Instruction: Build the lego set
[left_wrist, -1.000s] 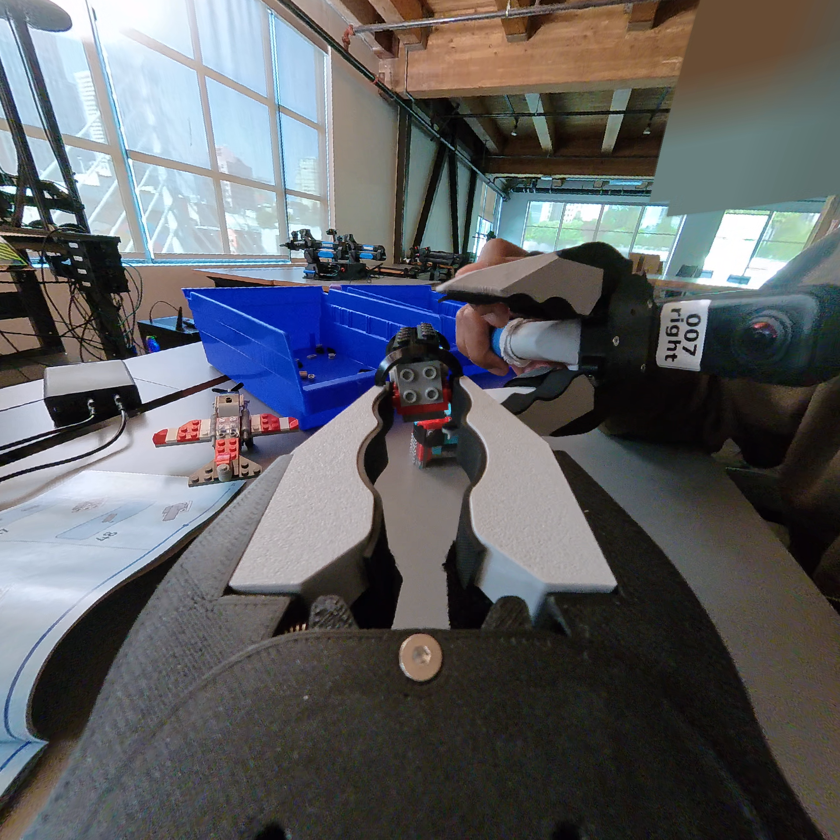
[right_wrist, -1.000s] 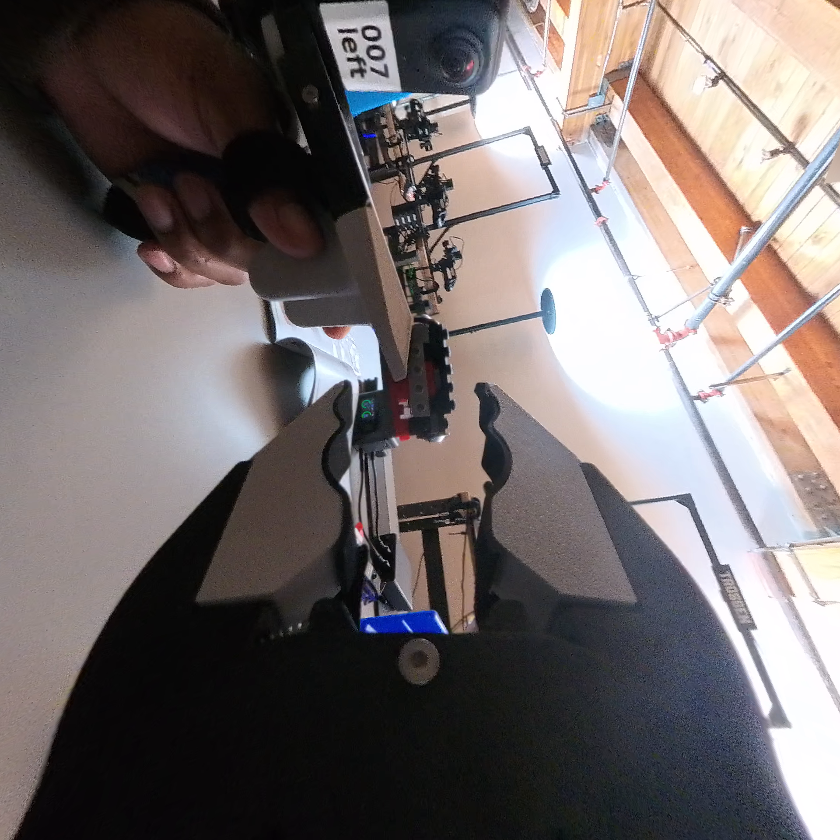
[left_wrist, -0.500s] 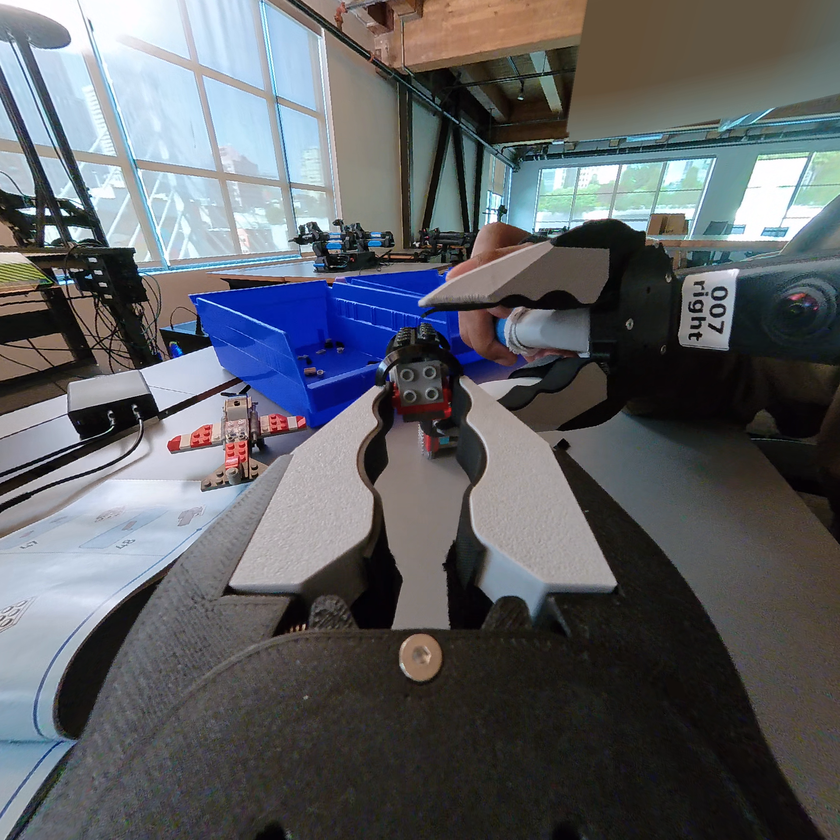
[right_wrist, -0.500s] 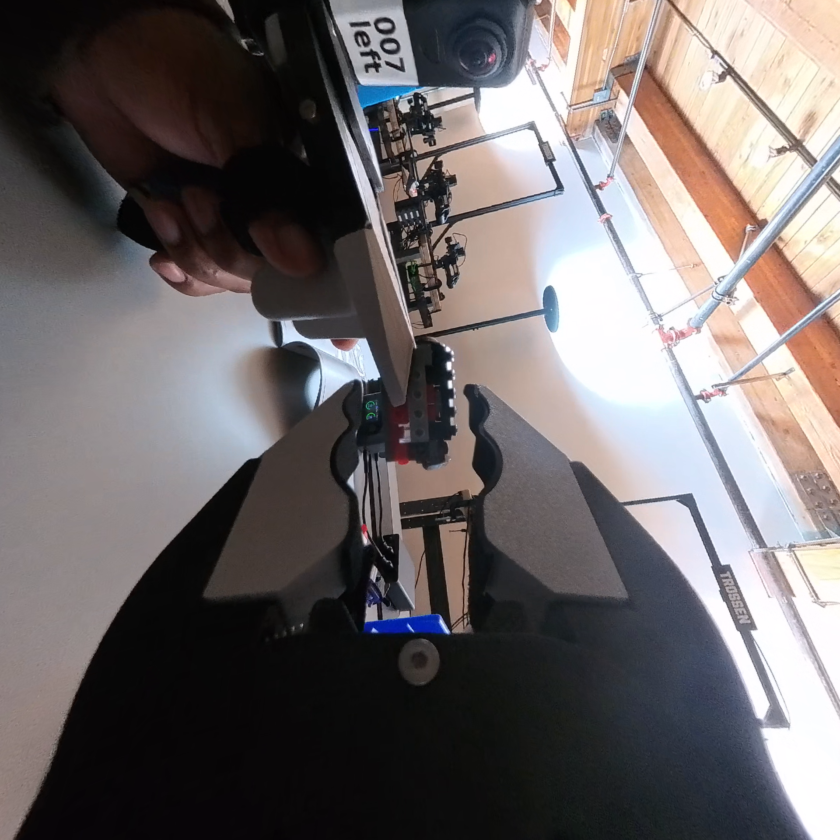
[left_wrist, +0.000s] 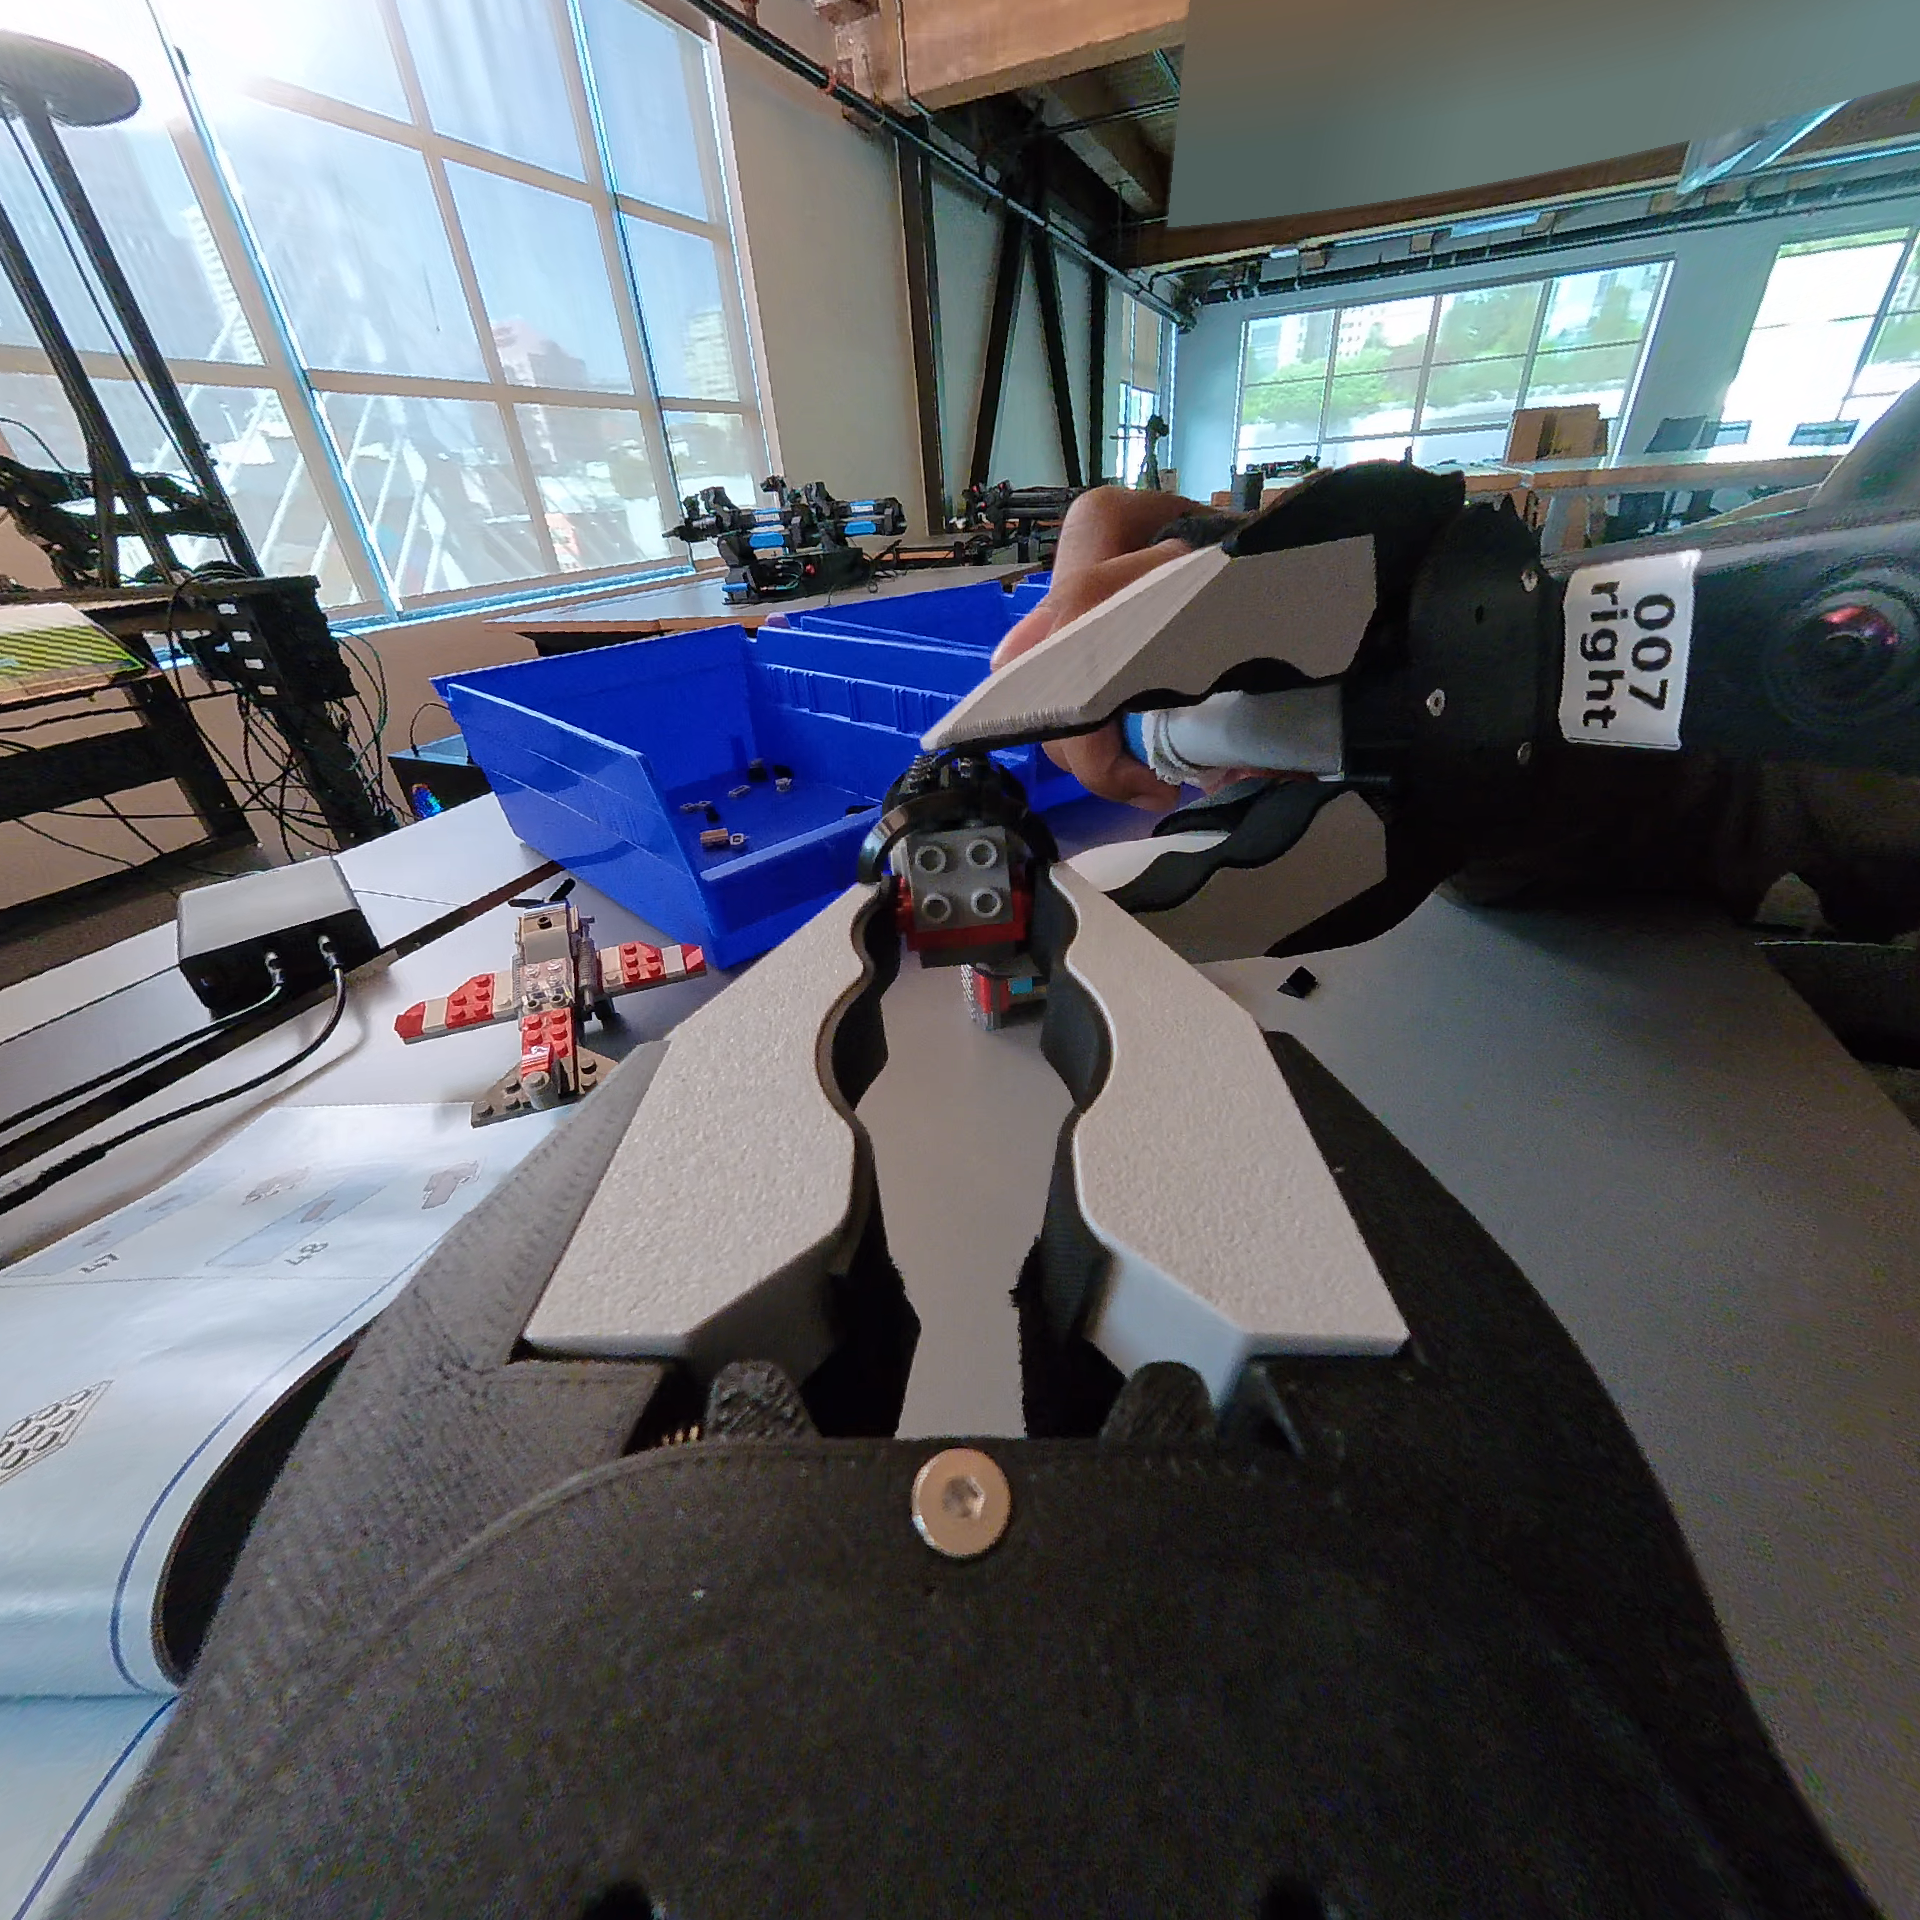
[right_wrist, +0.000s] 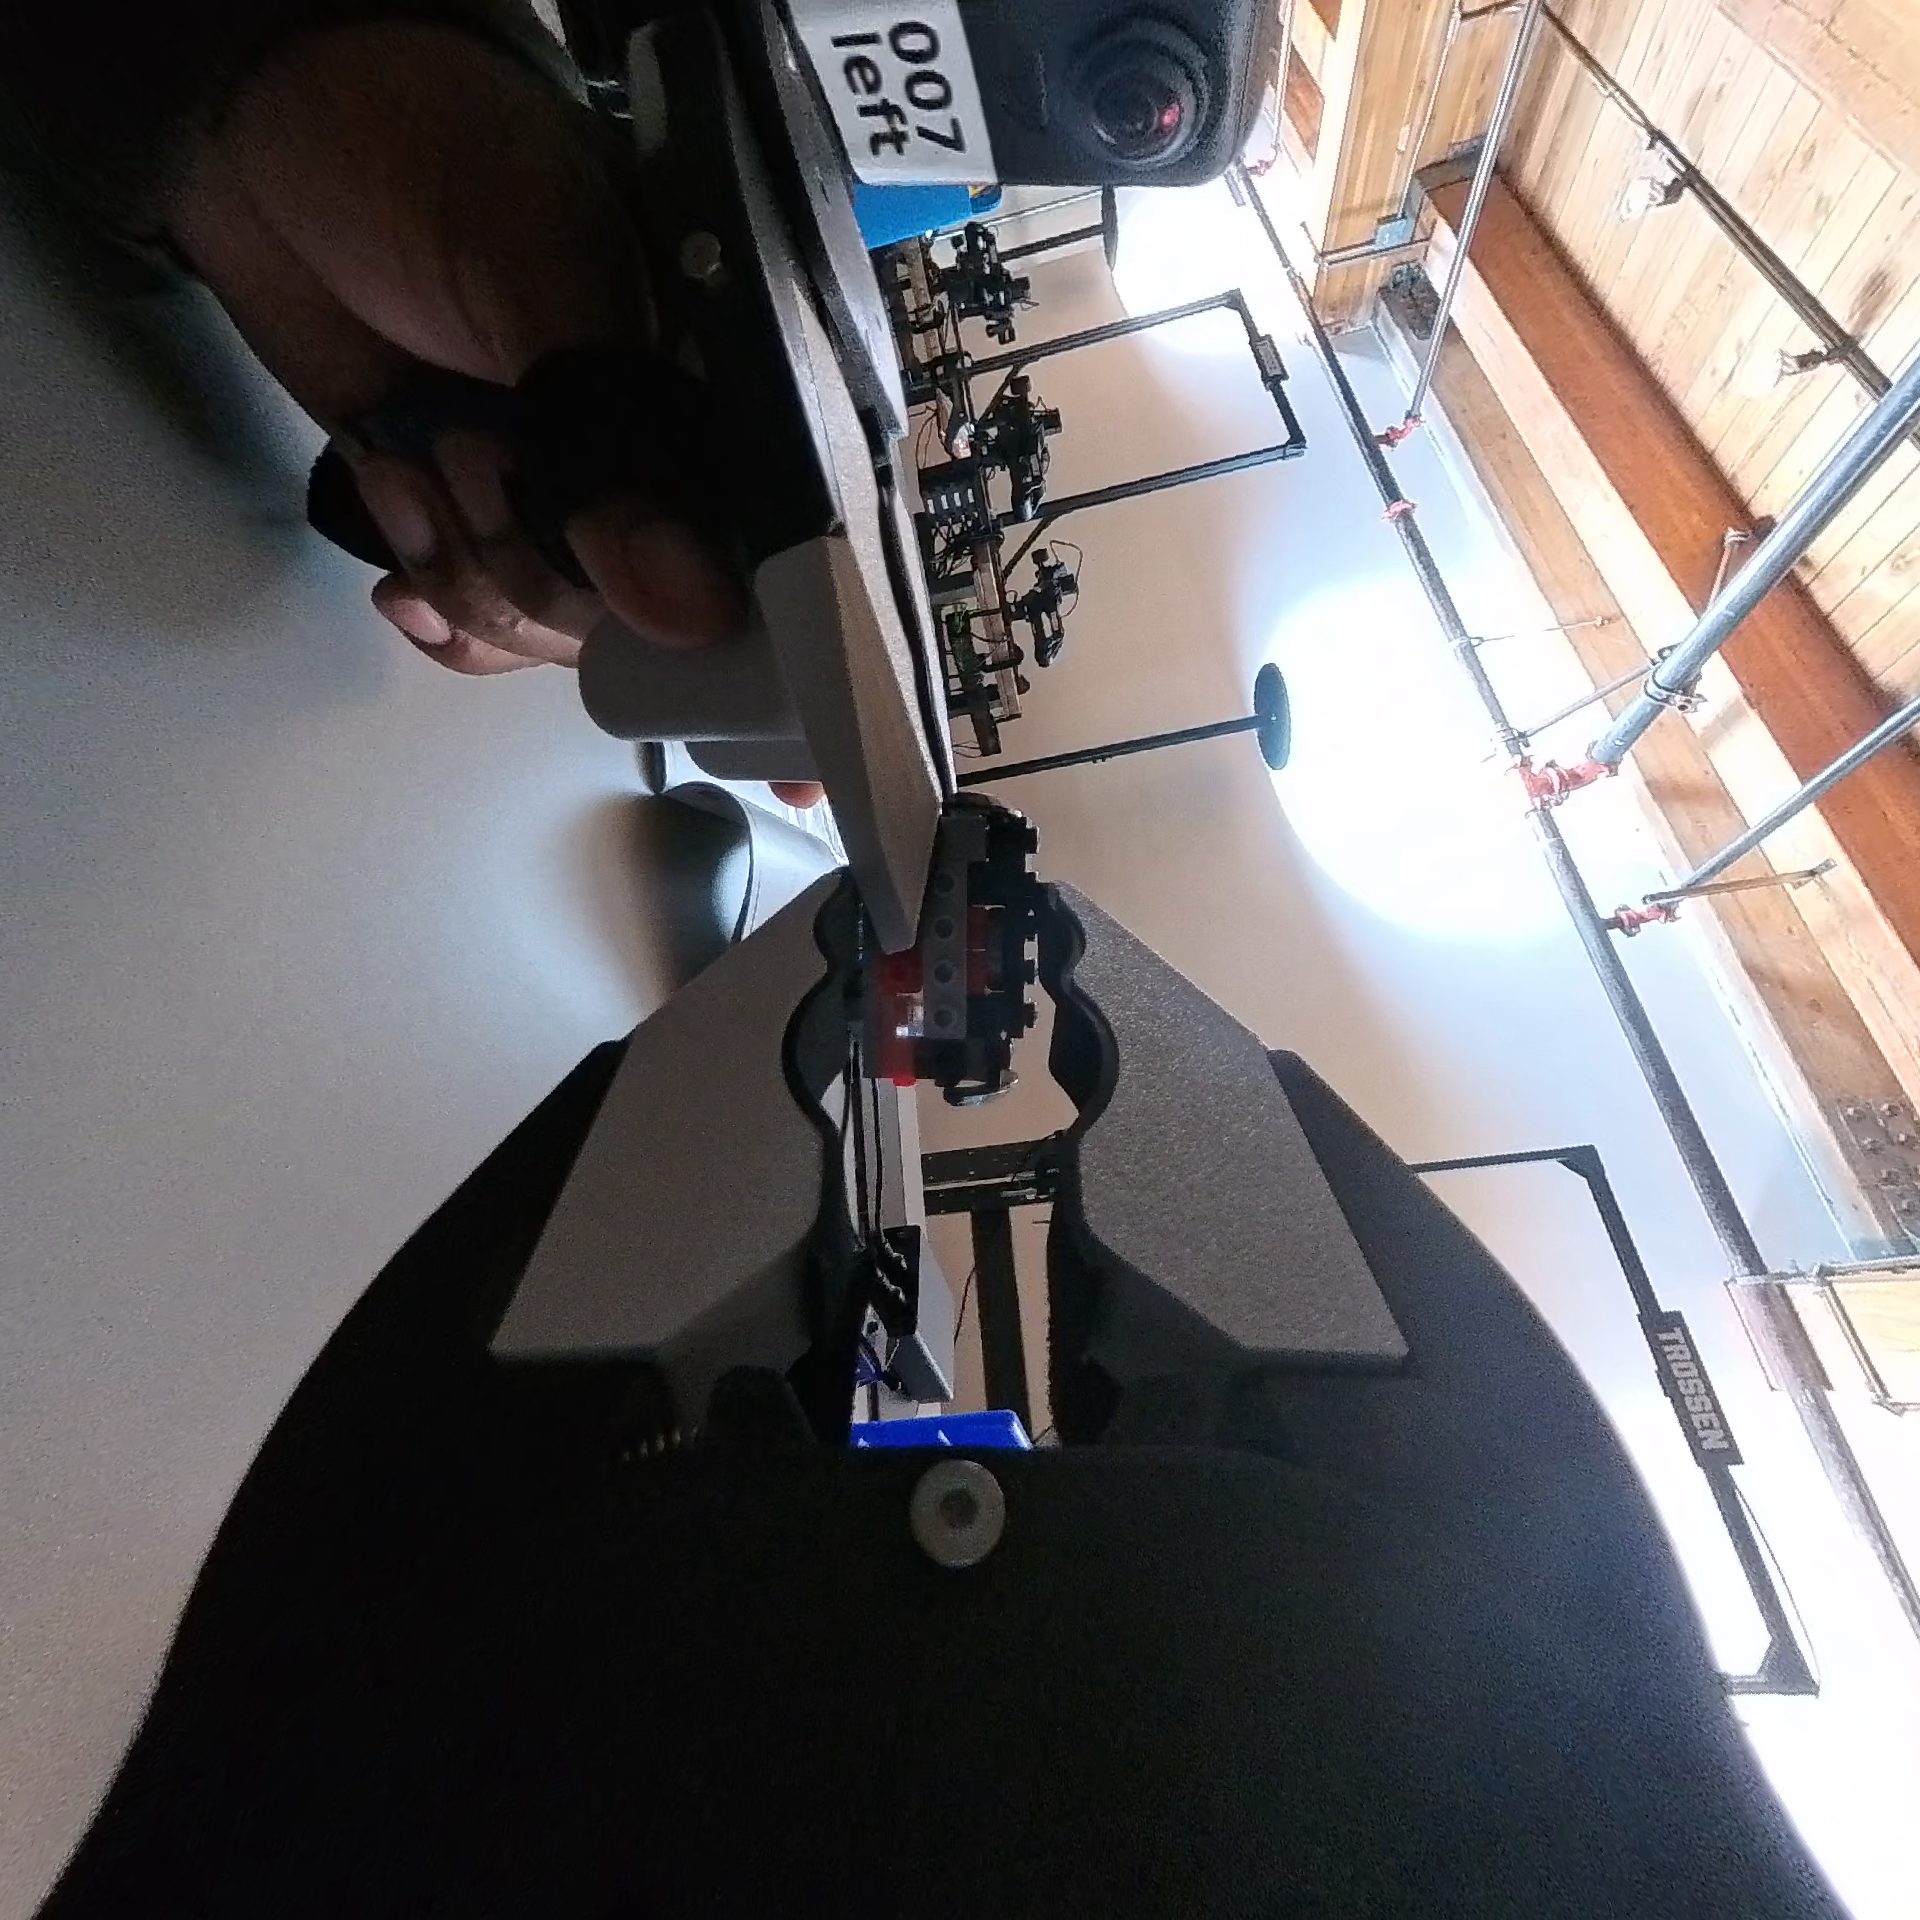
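My left tool (left_wrist: 961, 914) was clamped on a small brick model (left_wrist: 958, 883) of grey, red and black, held above the table (left_wrist: 1558, 1143). My right tool (right_wrist: 951, 966) had come in crosswise, and its fingers (right_wrist: 1143, 1049) sat on either side of the same model, closed against it as far as I could tell. A second small piece (left_wrist: 1000, 992) stood on the table just below. A red-and-white brick plane (left_wrist: 545, 982) lay towards the left edge, in front of a blue bin (left_wrist: 623, 769), beside a printed sheet (left_wrist: 156, 1299).

Small parts (left_wrist: 727, 821) in the blue bin (left_wrist: 623, 769), centre of frame, are too small to identify; right edge crops the other hand-held gripper (left_wrist: 1039, 821).
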